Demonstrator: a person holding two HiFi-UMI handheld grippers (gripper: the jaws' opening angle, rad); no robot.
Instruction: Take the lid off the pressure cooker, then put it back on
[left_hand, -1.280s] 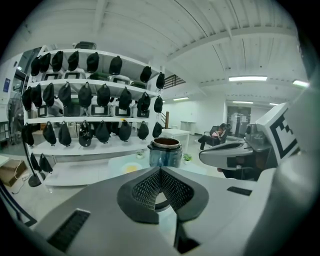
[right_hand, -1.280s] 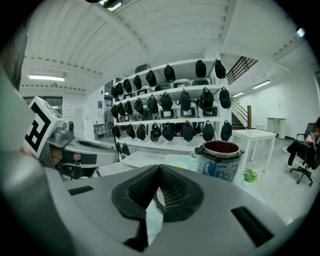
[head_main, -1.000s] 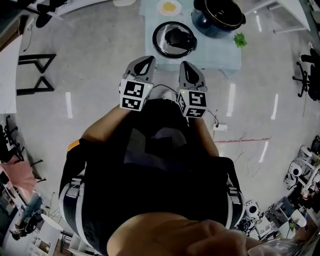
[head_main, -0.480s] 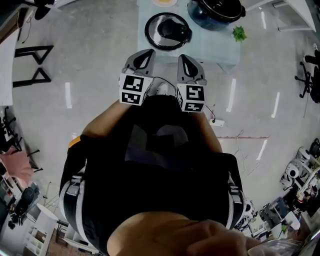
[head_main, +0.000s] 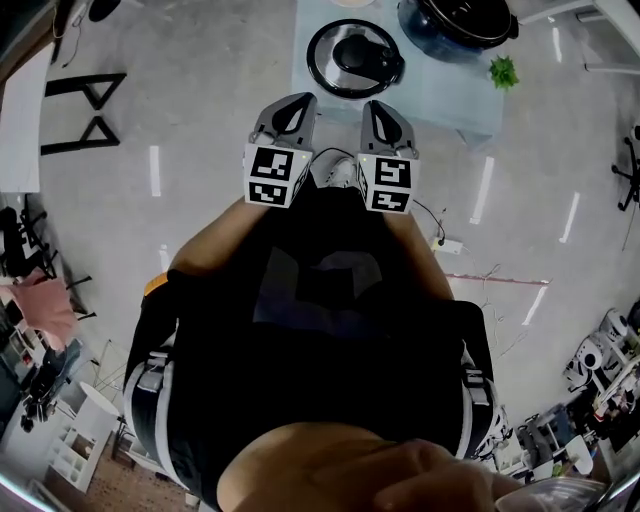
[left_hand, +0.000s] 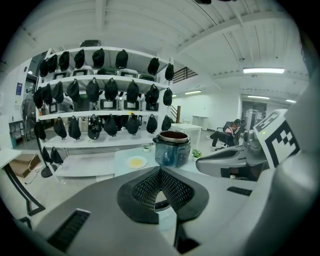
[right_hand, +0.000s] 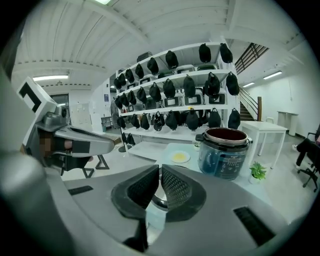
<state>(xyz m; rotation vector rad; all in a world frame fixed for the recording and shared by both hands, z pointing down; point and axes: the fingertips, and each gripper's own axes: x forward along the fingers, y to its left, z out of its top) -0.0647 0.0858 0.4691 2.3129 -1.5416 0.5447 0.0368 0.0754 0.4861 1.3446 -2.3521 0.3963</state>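
Shows the pressure cooker (head_main: 455, 25) standing open on the table (head_main: 440, 100), with the lid (head_main: 354, 58) lying flat just beside the cooker, to its left in the head view, dark handle uppermost. Places the left gripper (head_main: 298, 103) and the right gripper (head_main: 374, 106) well apart from the cooker, side by side, short of the table's near edge. Finds both pairs of fingers pressed together, with nothing between them. Suggests, as a judgement, removal already done and refitting as the step in hand. To do it well: spread the fingers before reaching the lid; close on the raised central handle, not the thin rim; lift level, carry straight across to the cooker, centre over its mouth and lower squarely before any locking turn. Keep clear of the small plant (head_main: 503, 72) near the cooker's right and the plate (left_hand: 136, 161) to its left.
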